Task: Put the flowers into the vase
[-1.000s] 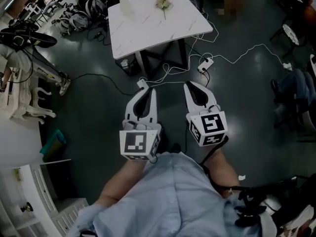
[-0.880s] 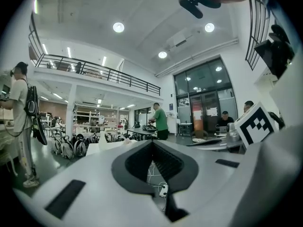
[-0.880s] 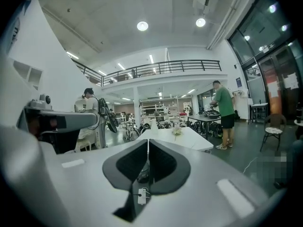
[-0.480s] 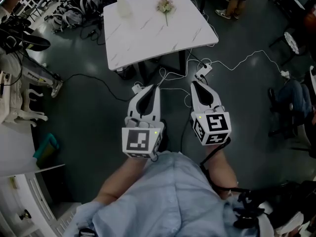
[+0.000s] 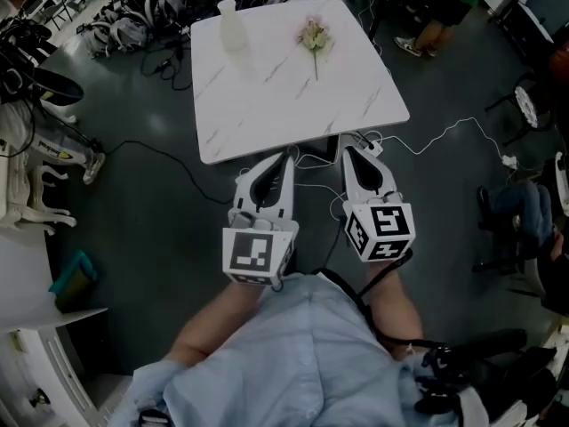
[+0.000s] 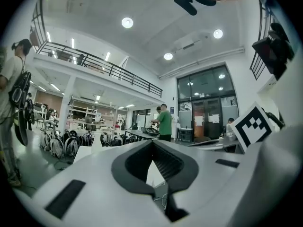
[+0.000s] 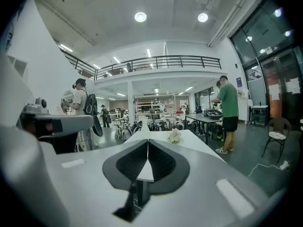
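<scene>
A sprig of pale pink flowers (image 5: 313,38) lies on the white marble table (image 5: 284,96), toward its far right. A white vase (image 5: 230,27) stands upright at the far left corner. My left gripper (image 5: 285,157) and right gripper (image 5: 348,149) are side by side at the table's near edge, both shut and empty. In the right gripper view the flowers (image 7: 175,136) lie on the table ahead, beyond the closed gripper (image 7: 147,142). In the left gripper view the vase (image 6: 97,140) stands left of the closed gripper (image 6: 153,143).
White cables and a power strip (image 5: 365,141) lie on the dark floor under the table's near edge. Bags and gear (image 5: 133,20) are piled behind the table. A person in a green shirt (image 7: 229,112) stands to the right. White furniture (image 5: 27,185) is at the left.
Both grippers have moved forward together. The table, once well ahead, is now right at their tips and larger in view.
</scene>
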